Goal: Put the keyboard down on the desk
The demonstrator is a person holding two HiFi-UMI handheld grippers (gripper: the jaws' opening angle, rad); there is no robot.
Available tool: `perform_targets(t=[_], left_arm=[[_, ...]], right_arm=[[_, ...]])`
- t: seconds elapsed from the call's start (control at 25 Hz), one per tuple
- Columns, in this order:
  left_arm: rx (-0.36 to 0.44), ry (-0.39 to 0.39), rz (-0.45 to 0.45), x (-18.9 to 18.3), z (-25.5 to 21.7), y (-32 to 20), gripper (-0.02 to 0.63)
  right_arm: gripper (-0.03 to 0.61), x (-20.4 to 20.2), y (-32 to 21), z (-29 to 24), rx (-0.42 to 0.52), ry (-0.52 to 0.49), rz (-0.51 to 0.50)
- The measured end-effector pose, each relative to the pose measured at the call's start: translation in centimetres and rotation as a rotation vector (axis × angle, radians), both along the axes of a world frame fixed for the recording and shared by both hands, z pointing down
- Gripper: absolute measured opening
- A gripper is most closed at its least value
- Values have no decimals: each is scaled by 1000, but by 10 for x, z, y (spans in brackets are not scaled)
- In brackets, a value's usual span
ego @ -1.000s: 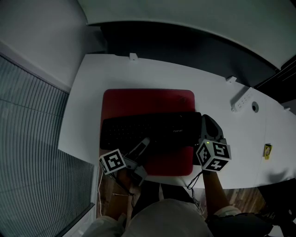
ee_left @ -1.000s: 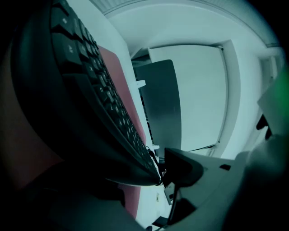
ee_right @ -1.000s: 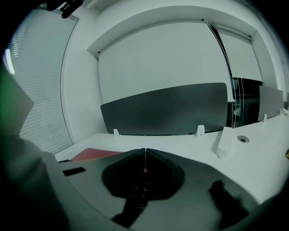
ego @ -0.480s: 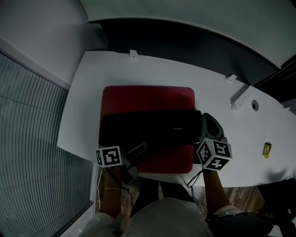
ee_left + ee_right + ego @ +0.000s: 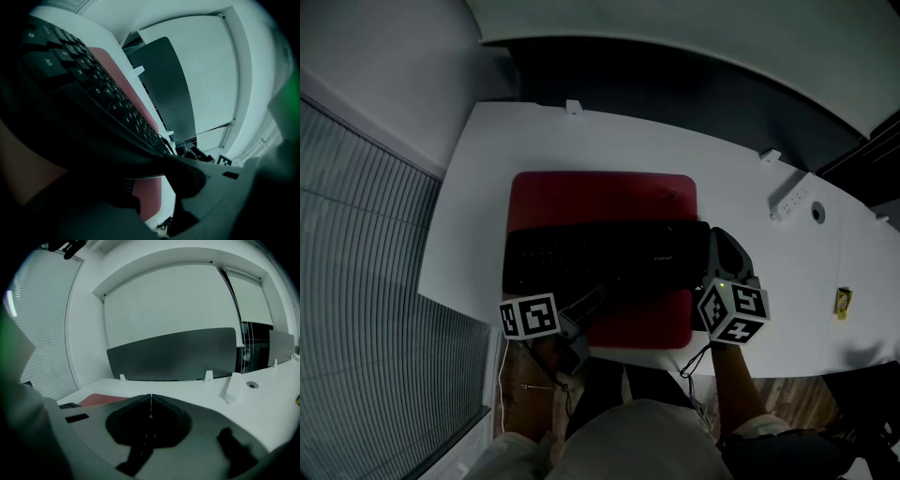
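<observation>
Desk (image 5: 478, 187): white.
Left gripper (image 5: 587, 301): jaws pinching keyboard (image 5: 600, 258) at near edge.
Right gripper (image 5: 724, 246): jaws pressed together, empty, beside keyboard's right end.
Keyboard: over mat; likely light, stiff; edges best for gripping, not keys.
Mat (image 5: 600, 199): red, flat.

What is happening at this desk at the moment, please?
A person works two handheld grippers over a white desk. The left gripper appears clamped on the near edge of the black keyboard, which lies across a red mat. The right gripper sits by the keyboard's right end, jaws together and empty.
</observation>
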State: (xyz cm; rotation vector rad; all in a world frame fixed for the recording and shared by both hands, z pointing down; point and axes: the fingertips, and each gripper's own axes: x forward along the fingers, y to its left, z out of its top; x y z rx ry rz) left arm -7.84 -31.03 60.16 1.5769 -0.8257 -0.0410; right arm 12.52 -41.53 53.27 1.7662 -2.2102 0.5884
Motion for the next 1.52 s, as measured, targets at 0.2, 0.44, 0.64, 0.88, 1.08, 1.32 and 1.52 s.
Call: perform_targets(t=[0.2, 0.44, 0.64, 0.88, 1.08, 1.32, 1.52], left_arm=[[-88, -10, -6, -5, 13, 0, 204], [-169, -139, -70, -15, 28, 7, 235], [-178, -187, -114, -17, 33, 8, 235], [-189, -255, -175, -19, 35, 9, 235], [-234, -317, -207, -19, 38, 11, 235], [-272, -387, -214, -20, 36, 14, 241], [-309, -494, -263, -29, 41, 23, 240]], right_arm=[[32, -7, 3, -1, -1, -13, -10], [32, -15, 4, -4, 3, -26, -27], [32, -24, 8, -2, 7, -41, -46], [32, -31, 13, 0, 3, -56, -60], [32, -38, 17, 4, -2, -77, -71], [32, -40, 20, -1, -6, -112, -66], [32, -42, 24, -3, 2, -126, -61]])
